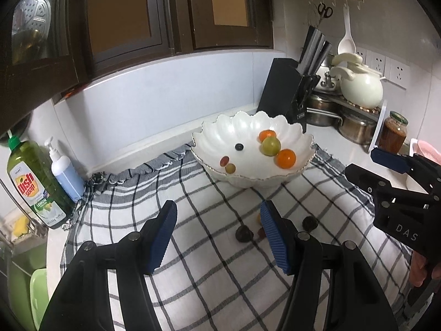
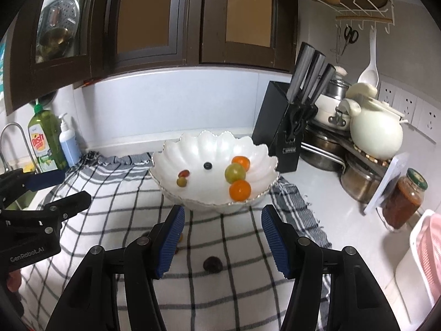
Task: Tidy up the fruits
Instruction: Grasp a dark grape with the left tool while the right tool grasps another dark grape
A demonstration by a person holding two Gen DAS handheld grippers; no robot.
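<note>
My left gripper (image 1: 217, 234) and right gripper (image 2: 223, 234) hover with jaws apart and empty above a checked cloth (image 2: 115, 201). Two dark fruits (image 1: 244, 234) lie loose there. Behind stands a scalloped white bowl (image 2: 204, 143) holding two oranges (image 2: 240, 189), a green fruit (image 2: 235, 172) and small berries.

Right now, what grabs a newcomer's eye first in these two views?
The white scalloped bowl at the middle of the checked cloth, holding two oranges, a green fruit and a few small fruits. Nearer the cameras, dark small fruits lie loose on the cloth. Both grippers' blue fingers stand open and empty.
</note>
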